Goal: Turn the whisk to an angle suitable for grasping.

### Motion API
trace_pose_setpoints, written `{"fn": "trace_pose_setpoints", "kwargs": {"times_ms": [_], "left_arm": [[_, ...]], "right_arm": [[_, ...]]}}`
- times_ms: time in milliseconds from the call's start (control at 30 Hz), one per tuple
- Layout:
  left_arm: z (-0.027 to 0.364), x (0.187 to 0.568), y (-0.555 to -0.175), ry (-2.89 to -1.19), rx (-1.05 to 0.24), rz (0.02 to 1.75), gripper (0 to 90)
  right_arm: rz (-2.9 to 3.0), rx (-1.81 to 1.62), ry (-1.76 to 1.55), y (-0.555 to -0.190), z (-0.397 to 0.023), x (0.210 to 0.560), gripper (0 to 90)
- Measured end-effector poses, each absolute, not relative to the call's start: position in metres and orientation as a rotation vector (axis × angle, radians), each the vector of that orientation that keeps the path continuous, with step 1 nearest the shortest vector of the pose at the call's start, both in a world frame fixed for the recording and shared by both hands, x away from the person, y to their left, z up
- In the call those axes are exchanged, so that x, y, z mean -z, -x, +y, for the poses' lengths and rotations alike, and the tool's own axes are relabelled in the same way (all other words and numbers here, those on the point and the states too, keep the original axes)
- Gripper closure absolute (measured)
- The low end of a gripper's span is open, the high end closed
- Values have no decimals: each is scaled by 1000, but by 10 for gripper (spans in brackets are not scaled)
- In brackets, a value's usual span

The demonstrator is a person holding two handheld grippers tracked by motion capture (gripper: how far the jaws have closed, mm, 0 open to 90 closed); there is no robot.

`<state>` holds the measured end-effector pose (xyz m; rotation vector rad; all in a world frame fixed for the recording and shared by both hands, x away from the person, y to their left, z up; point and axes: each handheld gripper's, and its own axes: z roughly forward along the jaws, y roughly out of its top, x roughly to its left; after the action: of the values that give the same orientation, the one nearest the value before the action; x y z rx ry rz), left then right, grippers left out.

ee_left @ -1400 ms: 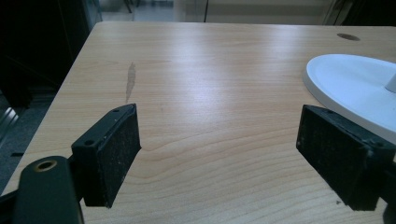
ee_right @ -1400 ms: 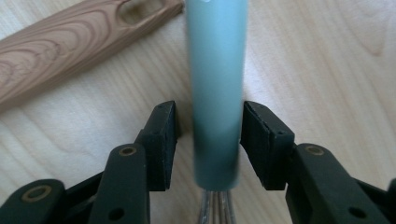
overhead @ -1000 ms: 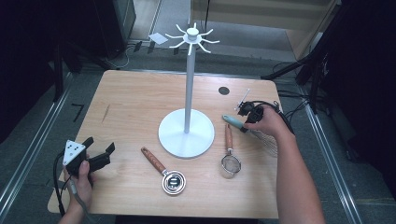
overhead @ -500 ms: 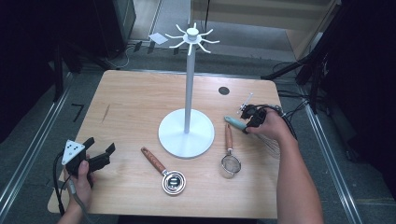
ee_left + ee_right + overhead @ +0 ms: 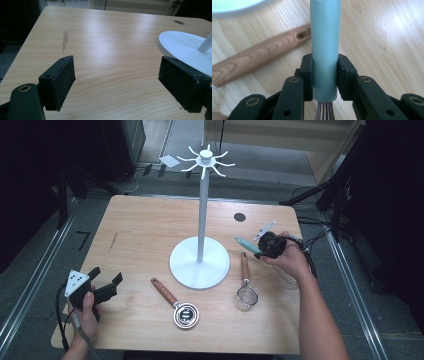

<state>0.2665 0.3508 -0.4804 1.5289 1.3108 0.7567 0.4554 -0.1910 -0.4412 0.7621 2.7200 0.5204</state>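
Note:
My right gripper (image 5: 266, 247) is shut on the teal handle of a wire whisk (image 5: 247, 244), held just above the table right of the white hook stand (image 5: 202, 205). In the right gripper view the pads clamp the whisk handle (image 5: 325, 50) from both sides, and the wires run out below my right gripper (image 5: 325, 72). My left gripper (image 5: 106, 283) rests at the table's front left, open. The left gripper view shows nothing between the pads of my left gripper (image 5: 117, 82).
A small strainer with a wooden handle (image 5: 246, 287) lies right of the stand's round base (image 5: 200, 265). A wooden-handled metal measuring cup (image 5: 179, 307) lies in front of the base. A dark hole (image 5: 240, 217) marks the tabletop at the back right.
The right hand has lifted the whisk slightly and carried it a little toward the stand. The left gripper has stayed where it was.

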Motion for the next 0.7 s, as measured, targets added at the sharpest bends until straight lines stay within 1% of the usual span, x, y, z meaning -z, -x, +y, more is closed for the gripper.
{"fn": "trace_pose_setpoints", "kwargs": {"times_ms": [500, 700], "left_arm": [[352, 480, -267, -1523, -753, 1313, 141], [352, 480, -266, -1517, -763, 1315, 142]], "right_arm": [[2579, -730, -793, -443, -205, 423, 715], [2477, -875, -825, -440, -216, 414, 716]]}}
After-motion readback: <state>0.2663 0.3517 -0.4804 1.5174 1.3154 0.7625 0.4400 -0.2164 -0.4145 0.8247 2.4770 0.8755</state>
